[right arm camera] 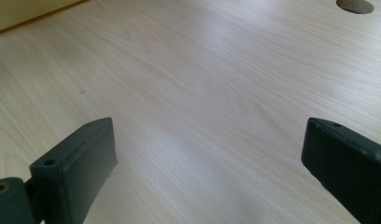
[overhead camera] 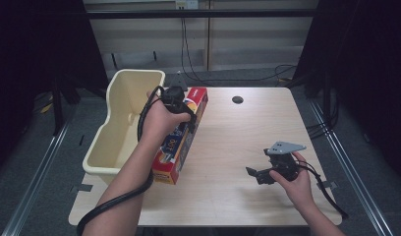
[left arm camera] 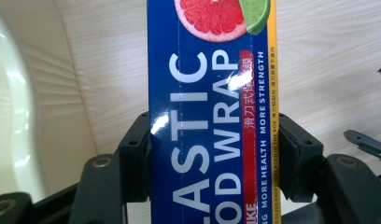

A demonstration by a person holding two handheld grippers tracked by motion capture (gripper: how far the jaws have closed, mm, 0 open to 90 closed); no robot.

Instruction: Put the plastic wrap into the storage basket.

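1. Nearest you, your right tool sat low over the bare right part of the worktop. Its jaws stood wide apart with nothing between them, and in the right gripper view they framed plain wood grain.

2. Farther in and to the left, your left tool was clamped across the plastic wrap box. In the left gripper view both pads pressed on the long side edges of the plastic wrap box, so the grip ran across its width.

3. The box was long and narrow. Its long axis ran away from you, leaning a little to the right at the far end. The near end sat close to the worktop near the front left. The far end, under your hand, looked raised, though how far I cannot tell.

4. Just left of the box lay the cream tub, its long side running roughly parallel to the box. In the left gripper view its pale rim curved close beside the box's left edge.

5. The relation that mattered, in my judgement: the tub's opening lay directly left of the held box, beside your left hand and well apart from your right.

6. Farthest off, a round cable hole sat near the back edge.
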